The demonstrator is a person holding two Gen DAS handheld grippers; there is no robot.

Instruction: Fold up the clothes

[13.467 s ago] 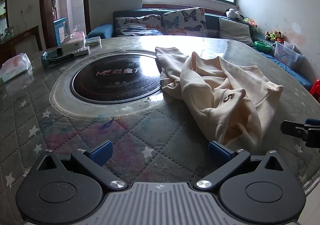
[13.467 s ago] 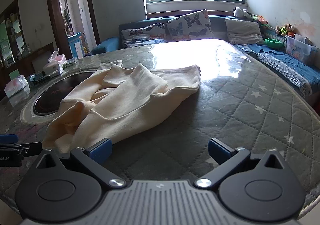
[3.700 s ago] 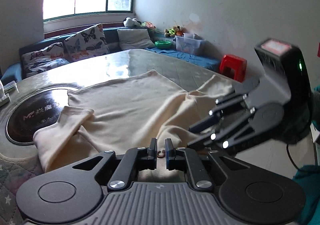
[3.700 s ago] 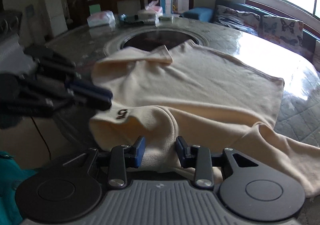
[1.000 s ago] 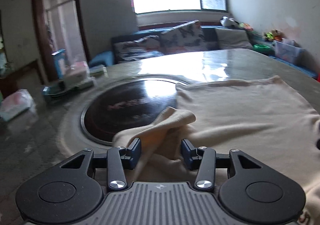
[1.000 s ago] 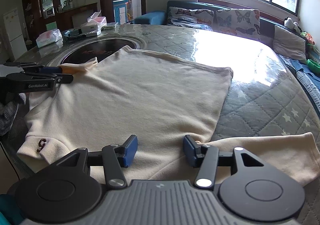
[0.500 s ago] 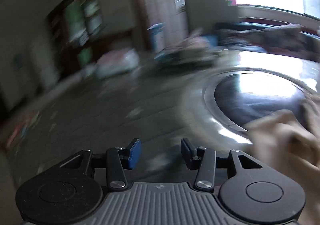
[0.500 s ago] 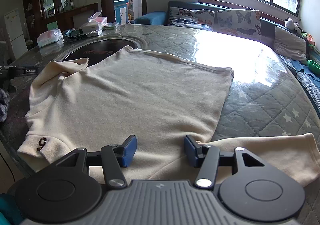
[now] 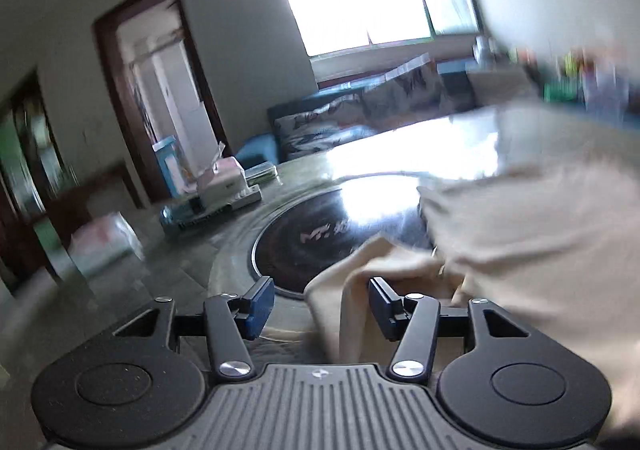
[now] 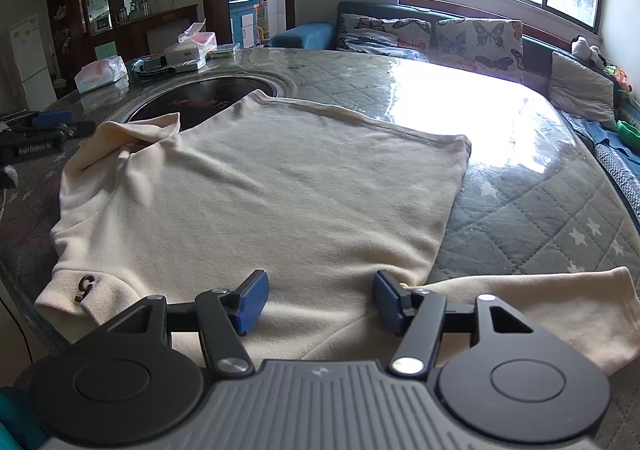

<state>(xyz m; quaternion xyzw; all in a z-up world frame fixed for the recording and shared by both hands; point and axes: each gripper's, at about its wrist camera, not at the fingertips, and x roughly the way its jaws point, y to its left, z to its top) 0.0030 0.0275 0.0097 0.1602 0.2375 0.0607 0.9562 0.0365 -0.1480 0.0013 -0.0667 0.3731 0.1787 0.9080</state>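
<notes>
Laying the garment out flat is the step that looks to be in hand, with the folding proper not yet begun. The cream sweater (image 10: 256, 185) lies spread across the quilted table (image 10: 560, 209), its hem toward the window, one corner overlapping the dark round hotplate (image 10: 192, 99) set into the tabletop. One sleeve (image 10: 520, 314) stretches out to the side along the near edge; the other sleeve (image 10: 136, 133) sits bunched and folded over on itself by the hotplate.

The right gripper (image 10: 316, 304) hovers low over the near edge of the sweater, its jaws opening, cloth under them but nothing pinched between the blue pads (image 10: 250, 302). The left gripper (image 9: 320, 308) is at the bunched sleeve (image 9: 352, 290) in a blurred wrist view; its jaws are opening too, and a fold of fabric stands between them without either pad pressing on it, so it appears to hold nothing. In the right wrist view the left gripper (image 10: 44, 129) shows only at the far edge, beside the table.

The next move likely calls for closing on that crumpled sleeve end and drawing it out straight, or carrying it across the chest as the first fold. The soft knit will sag and drag, so a grip near the cuff and a low, even pull should serve best.
</notes>
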